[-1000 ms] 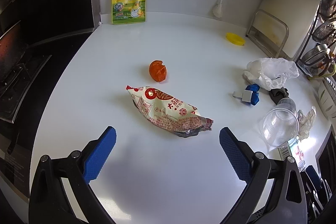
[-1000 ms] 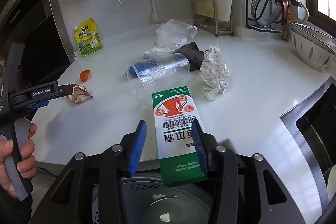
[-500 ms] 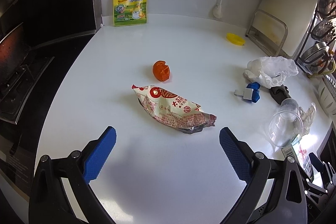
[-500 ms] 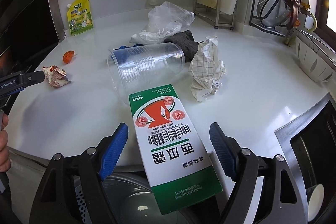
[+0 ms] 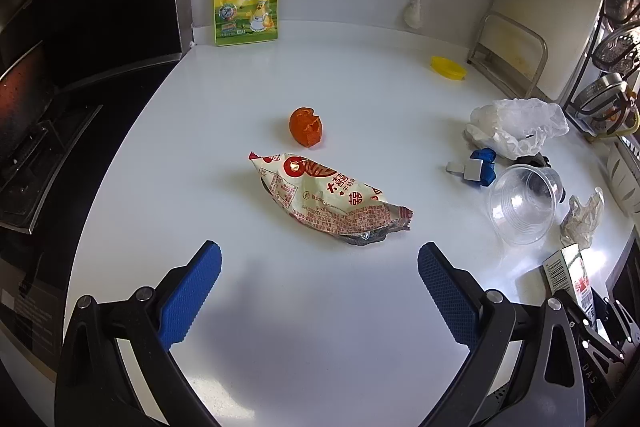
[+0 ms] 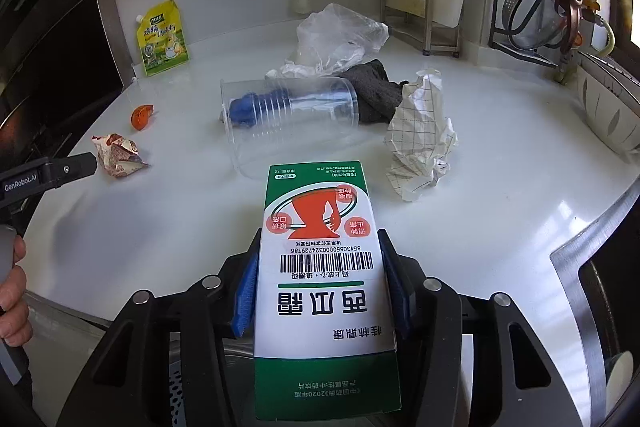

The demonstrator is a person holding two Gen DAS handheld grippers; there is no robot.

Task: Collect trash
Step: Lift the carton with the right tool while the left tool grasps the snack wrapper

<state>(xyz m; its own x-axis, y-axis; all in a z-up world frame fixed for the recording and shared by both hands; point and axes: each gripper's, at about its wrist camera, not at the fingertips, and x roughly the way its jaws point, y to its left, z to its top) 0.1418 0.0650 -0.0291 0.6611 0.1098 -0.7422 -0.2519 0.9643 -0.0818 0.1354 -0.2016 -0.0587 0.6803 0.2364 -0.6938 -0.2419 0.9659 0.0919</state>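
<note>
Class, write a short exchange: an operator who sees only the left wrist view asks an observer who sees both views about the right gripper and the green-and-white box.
Operator: I see only a corner of the green-and-white box at my right edge. Is it held?
Observer: Yes. The right gripper has just been closing its jaws, and its blue pads press on both sides of the box.
Operator: What lies under it?
Observer: The box's near end overhangs the counter edge, above a grey perforated container that is mostly hidden.
</note>
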